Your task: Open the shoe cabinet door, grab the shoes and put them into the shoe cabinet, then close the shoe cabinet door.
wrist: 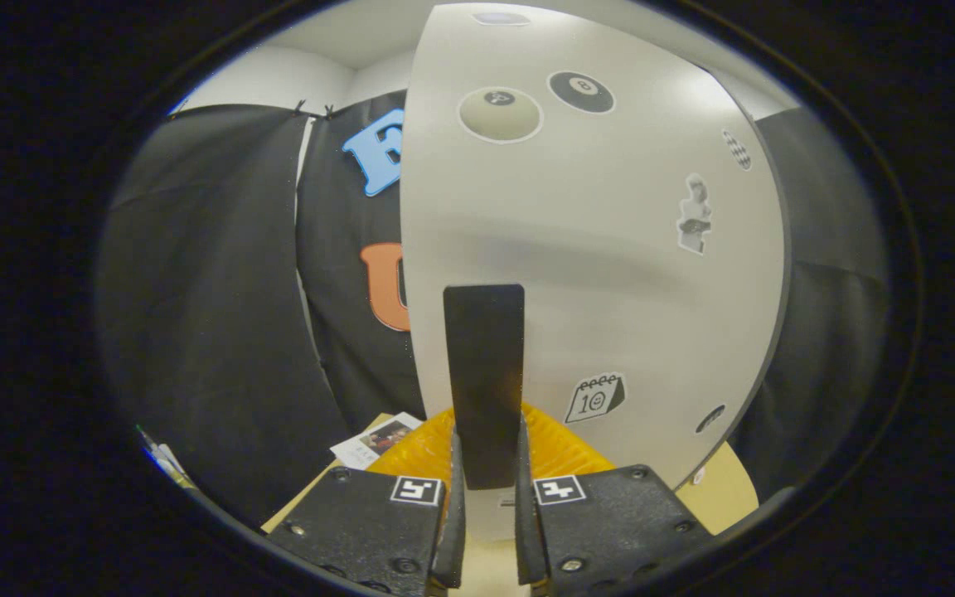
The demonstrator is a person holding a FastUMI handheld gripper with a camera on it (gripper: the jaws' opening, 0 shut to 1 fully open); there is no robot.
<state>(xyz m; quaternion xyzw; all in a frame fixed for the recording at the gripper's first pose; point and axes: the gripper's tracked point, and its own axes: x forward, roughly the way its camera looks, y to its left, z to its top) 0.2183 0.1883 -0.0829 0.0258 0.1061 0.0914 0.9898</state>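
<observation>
Gripper [490,485] is clamping the dark upright handle [484,381] of the shoe cabinet door [593,240], both fingers [453,514] pressing on its lower end from either side, so it's closed on the handle rather than hanging apart.

Looking along the fingers: the door is a pale panel with stickers on it, two billiard-ball ones [500,114] up top and a little calendar one [596,398] just beside the handle. It's filling most of what's ahead. I'm guessing we're at the opening or closing step, and I can't tell which from this alone. No shoes anywhere I can make out.

What's bugging me: the fingers are only gripping the bottom bit of that handle, so if the pull is going off-angle from the door's swing, the pads could be sliding right off the end. Also something yellow-orange [560,444] is sitting low just beyond the fingers, touching or nearly touching the door's foot, with a photo card [374,441] beside it. If the door is swinging that way, it could be snagging on that stuff.
</observation>
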